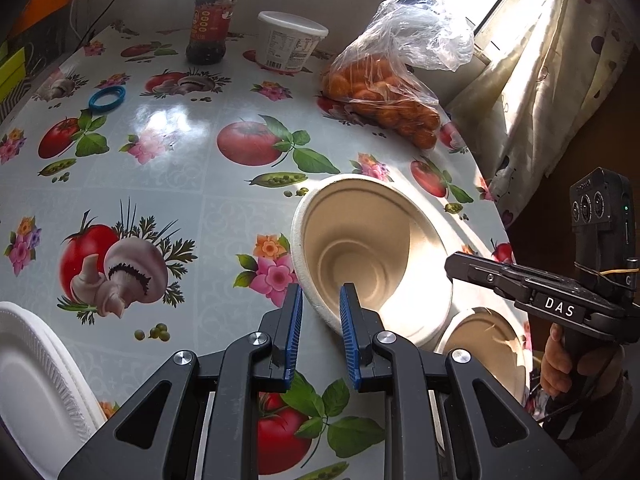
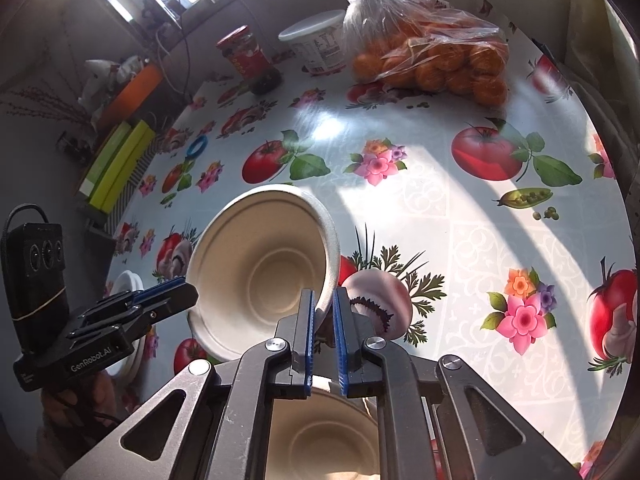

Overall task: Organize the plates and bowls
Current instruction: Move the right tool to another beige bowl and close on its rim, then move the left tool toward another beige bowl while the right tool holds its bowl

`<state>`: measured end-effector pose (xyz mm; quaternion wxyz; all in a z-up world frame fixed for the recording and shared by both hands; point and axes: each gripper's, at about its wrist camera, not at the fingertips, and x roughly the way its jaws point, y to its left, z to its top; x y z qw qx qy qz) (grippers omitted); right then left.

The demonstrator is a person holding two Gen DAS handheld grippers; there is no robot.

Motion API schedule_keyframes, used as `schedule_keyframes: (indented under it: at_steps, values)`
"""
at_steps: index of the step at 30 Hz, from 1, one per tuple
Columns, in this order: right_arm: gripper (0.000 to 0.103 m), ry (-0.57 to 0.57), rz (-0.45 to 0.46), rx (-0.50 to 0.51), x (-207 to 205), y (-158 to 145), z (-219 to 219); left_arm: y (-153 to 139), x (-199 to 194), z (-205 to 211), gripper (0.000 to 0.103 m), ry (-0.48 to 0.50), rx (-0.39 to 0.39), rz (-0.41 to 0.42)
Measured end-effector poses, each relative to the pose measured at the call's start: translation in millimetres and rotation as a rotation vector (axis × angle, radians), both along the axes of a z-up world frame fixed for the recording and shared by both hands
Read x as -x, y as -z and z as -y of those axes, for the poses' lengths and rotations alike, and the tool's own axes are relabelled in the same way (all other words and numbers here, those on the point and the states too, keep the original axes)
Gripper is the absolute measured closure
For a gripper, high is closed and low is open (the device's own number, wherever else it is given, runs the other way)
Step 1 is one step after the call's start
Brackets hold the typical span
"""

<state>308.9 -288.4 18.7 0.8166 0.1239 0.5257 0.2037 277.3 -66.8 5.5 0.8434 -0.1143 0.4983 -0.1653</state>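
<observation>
While both the left gripper (image 1: 320, 336) and right gripper (image 2: 323, 330) pinch the tilted paper bowl's (image 1: 360, 248) rim, nesting it into the second bowl (image 1: 484, 344) looks like the next job.

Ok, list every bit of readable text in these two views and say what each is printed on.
"DAS": white letters on the black right gripper body, seen from the left wrist view.
"GenRobot.AI": on the black left gripper body, seen from the right wrist view.
Red-lidded glass jar: label print too blurred to read.
White plastic tub: nutrition panel and barcode too small to read.
</observation>
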Motion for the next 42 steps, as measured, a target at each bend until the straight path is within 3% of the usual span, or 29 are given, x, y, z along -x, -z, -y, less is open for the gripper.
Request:
schedule_keyframes:
  at_steps: [24, 42]
  values:
    - [0.093, 0.018, 0.035, -0.052, 16, -16, 8, -20, 7, 0, 0.083, 0.0, -0.01, 0.04]
    - [0.093, 0.072, 0.083, -0.094, 56, -38, 35, -38, 26, 18, 0.083, 0.056, 0.019, 0.068]
